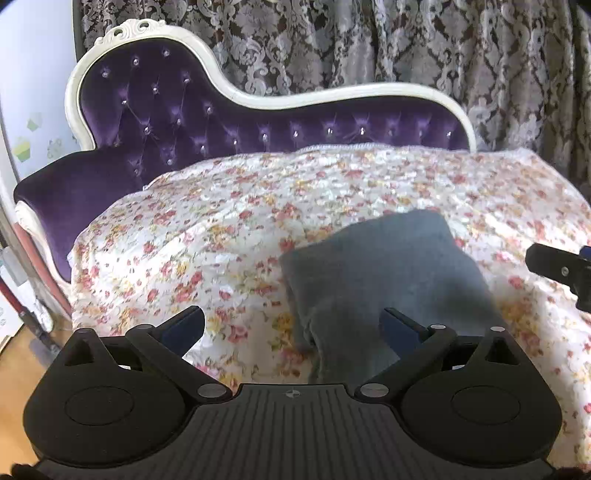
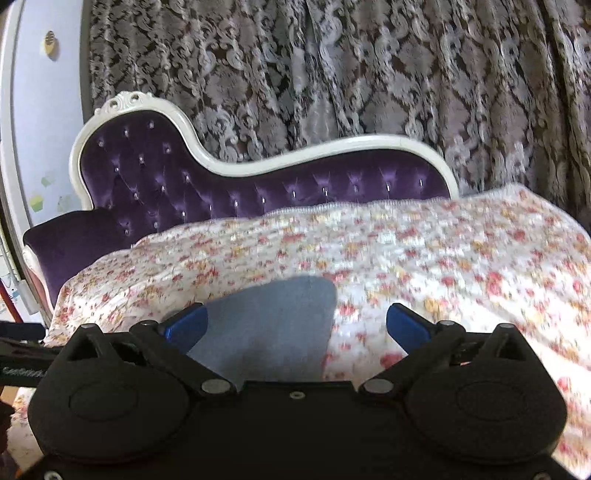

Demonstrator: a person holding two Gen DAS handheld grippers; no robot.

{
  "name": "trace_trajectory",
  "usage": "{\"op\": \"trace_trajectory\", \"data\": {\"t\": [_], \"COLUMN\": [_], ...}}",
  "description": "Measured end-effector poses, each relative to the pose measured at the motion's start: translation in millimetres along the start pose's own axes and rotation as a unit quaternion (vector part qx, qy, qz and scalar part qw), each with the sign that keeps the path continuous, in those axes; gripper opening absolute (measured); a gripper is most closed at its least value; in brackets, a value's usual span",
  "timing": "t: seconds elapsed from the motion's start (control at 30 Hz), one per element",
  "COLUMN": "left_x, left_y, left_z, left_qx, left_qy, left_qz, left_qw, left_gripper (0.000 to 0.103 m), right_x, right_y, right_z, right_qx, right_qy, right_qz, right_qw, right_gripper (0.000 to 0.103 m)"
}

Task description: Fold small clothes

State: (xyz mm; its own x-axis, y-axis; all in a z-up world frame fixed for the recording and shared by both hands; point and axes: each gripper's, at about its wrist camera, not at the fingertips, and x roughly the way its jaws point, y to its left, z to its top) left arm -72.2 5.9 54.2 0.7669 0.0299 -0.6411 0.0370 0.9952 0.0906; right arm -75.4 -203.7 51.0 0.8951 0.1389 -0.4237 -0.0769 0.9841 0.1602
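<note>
The blue-padded fingers [image 1: 186, 325] of the left gripper [image 1: 293, 325] are spread wide, and nothing is held between them. In the left wrist view the right-hand pad [image 1: 400, 330] is seen over the near corner of the grey folded garment [image 1: 384, 280], but no pad is pressed on the cloth. The fingers [image 2: 408, 326] of the right gripper [image 2: 295, 325] are likewise parted as far as they go — empty, with only the garment [image 2: 273, 325] showing in the gap below them. Part of the right gripper [image 1: 561, 267] is also visible at the right edge of the left wrist view, just beside the garment and apart from it.

The garment is laid flat on the floral quilt [image 1: 207, 229], folded into a compact, roughly rectangular shape, with its far edge toward the sofa back. The quilt — white with red and yellow flowers — is spread over the seat of a purple tufted sofa [image 1: 162, 110] with a white carved frame [image 1: 127, 31]. Behind the sofa a patterned grey and brown curtain [image 1: 424, 40] is hung. At the far left a pale wall [image 1: 33, 74] with small green stickers is seen. No container is in view; only the quilt bears the garment.
</note>
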Motion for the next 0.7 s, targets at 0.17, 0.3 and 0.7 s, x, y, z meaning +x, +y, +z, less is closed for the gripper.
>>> {"op": "trace_trajectory", "data": {"t": [0.17, 0.3, 0.7], "left_x": [-4, -8, -14], "left_y": [-7, -5, -2], "left_z": [-7, -13, -24], "left_qx": [0.008, -0.008, -0.028], "left_qy": [0.021, 0.032, 0.046], "left_qz": [-0.008, -0.028, -0.032], "left_qw": [0.9997, 0.9991, 0.9980], "left_gripper": [0.102, 0.102, 0.102], "right_x": [-12, -21, -48], "right_y": [2, 3, 30], "right_z": [-9, -15, -26], "right_qx": [0.020, 0.041, -0.001], "right_qy": [0.029, 0.054, 0.073], "right_qz": [0.006, 0.008, -0.043], "right_qw": [0.999, 0.998, 0.996], "right_gripper": [0.103, 0.103, 0.103]}}
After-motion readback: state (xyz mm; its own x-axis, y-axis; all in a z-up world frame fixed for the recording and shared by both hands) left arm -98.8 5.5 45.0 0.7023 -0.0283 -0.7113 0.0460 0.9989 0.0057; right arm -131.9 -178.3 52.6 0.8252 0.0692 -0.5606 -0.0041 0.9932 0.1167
